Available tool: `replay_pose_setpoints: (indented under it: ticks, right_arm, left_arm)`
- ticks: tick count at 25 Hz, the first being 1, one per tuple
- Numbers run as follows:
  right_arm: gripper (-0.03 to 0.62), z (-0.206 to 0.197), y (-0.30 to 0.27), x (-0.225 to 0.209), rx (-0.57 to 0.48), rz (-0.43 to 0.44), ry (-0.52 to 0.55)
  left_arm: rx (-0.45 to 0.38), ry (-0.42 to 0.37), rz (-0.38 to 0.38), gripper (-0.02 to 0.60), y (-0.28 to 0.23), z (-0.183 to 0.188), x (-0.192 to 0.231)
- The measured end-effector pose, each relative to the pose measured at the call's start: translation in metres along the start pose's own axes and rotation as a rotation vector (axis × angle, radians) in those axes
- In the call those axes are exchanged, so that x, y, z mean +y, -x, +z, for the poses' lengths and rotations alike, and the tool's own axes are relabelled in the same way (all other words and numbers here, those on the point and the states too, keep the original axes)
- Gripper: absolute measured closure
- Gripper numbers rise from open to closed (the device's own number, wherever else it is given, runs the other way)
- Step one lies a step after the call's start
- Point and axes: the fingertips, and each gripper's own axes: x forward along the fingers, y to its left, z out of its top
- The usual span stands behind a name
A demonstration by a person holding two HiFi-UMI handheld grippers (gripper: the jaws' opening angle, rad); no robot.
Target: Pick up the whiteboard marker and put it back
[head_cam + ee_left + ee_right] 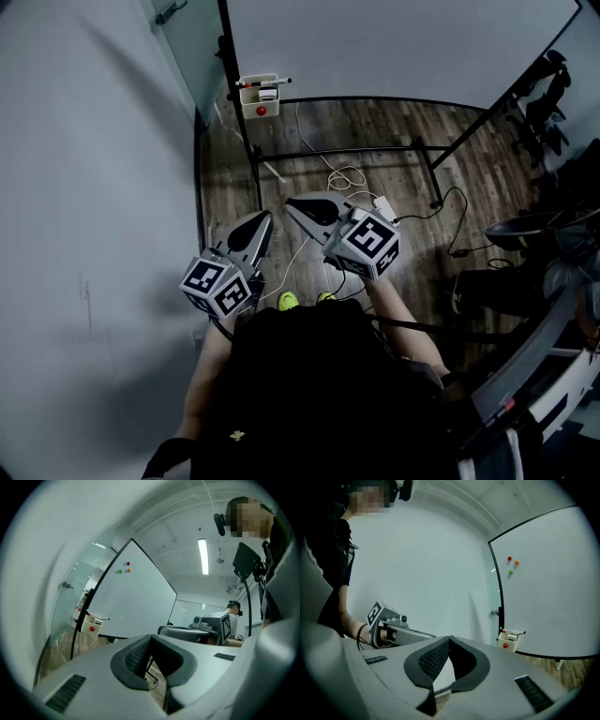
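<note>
Jaws of left gripper (265, 219) and right gripper (293, 204) sit clenched, empty. Marker (265, 82) lies atop the holder (261, 105) at the whiteboard (394, 47) lower-left corner; step closer, open your jaws before reaching.

Marker (265, 82) prob. atop box (260, 106) by whiteboard (403, 47)

Wood floor (375, 127) — white cable (346, 176) coiled, whiteboard stand (337, 150) standing.

Both arms out, nothing held
We hold our left hand-held gripper (253, 230) and right hand-held gripper (311, 210) side by side ahead, about level, jaws closed together.
</note>
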Motion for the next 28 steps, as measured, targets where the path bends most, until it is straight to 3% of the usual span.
replay_pose_setpoints:
  ticks: [28]
  right_arm:
    - [0.600, -0.006, -0.002, -0.008, 0.054, -0.088, 0.003]
  left_arm:
    - [0.013, 0.037, -0.055, 0.549, 0.015, -0.005, 0.019]
